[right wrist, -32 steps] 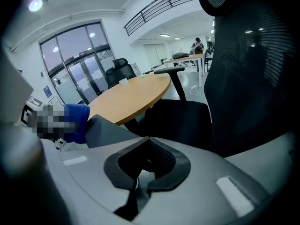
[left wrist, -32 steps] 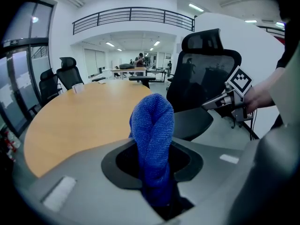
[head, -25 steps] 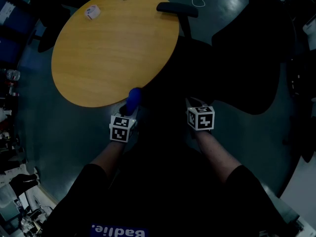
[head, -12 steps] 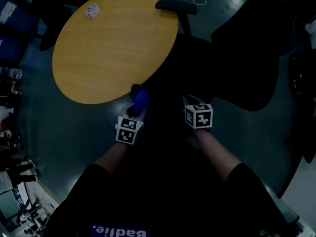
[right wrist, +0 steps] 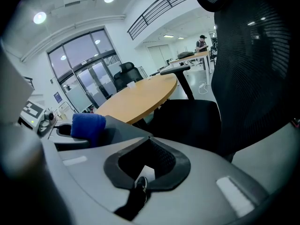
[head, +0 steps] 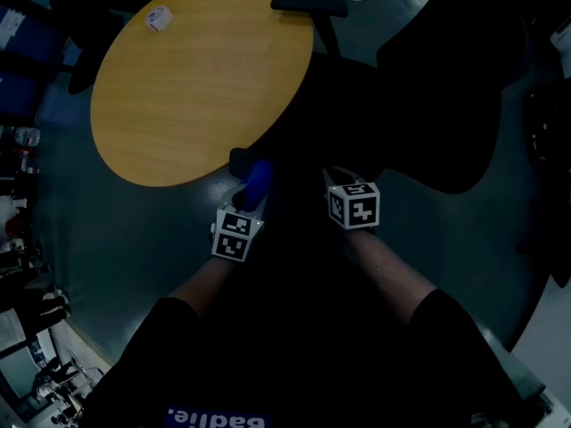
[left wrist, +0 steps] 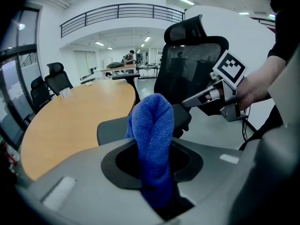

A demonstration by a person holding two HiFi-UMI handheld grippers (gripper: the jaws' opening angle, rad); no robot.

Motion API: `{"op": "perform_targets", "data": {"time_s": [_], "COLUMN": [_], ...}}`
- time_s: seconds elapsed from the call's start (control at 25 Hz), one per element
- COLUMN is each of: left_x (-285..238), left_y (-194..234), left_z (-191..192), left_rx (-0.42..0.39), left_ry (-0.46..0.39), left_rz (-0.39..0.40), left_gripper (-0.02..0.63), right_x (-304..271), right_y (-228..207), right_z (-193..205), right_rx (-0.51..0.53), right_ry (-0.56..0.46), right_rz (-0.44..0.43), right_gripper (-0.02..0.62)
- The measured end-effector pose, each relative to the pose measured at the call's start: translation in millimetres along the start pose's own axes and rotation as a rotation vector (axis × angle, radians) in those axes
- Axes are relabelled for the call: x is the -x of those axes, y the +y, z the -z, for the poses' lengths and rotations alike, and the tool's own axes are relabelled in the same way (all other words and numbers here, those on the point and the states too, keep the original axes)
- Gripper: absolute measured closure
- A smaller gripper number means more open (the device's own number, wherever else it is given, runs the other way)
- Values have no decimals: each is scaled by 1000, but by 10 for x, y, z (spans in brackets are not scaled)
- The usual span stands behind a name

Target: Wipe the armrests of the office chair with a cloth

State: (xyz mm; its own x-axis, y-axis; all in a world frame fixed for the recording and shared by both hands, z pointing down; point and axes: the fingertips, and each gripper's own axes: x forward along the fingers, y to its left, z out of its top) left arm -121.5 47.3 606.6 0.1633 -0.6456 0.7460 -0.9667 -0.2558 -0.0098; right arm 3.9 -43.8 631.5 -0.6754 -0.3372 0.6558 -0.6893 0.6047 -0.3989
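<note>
At the head view's centre, the cloth point(head: 258, 178) is pinched in the left gripper point(head: 243, 208), at or just over the near armrest point(head: 239, 160) by the table's point(head: 178, 87) 5 o'clock edge. Long, firmly pressed strokes along the pad would likely serve best. From the left gripper view, the blue fold is shown clamped upright, with the armrest point(left wrist: 110, 129) just beyond at 10 o'clock, detail lost overhead. By the right gripper view, the right gripper point(right wrist: 146, 142) is shown pressed together on nothing, the chair point(right wrist: 187, 121) ahead.
</note>
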Motion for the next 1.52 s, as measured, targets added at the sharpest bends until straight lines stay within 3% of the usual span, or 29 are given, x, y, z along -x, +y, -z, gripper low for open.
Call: {"op": "perform_targets", "data": {"time_s": [0.56,1.08,1.28,1.52], "left_x": [-194,-341,-178,220], "left_y": [-777,-1238,-945,102], "left_z": [-214,-429,-610,-725], "left_rx": [-91,-162,-119,-40], "left_ry": [5,-20,-72,-156], "left_rz": [182,302,242,25], "left_gripper": [472,472,472,472], "right_x": [28,99,93,50], "right_y": [82,6,-71,-113], "right_z": [77,505,427,344], "right_rx": [-42,-76,-98,-89], "right_ry": [-8,78,55,38], "right_rz": [-80,-108,-108,-92], "right_gripper": [591,591,591,591]}}
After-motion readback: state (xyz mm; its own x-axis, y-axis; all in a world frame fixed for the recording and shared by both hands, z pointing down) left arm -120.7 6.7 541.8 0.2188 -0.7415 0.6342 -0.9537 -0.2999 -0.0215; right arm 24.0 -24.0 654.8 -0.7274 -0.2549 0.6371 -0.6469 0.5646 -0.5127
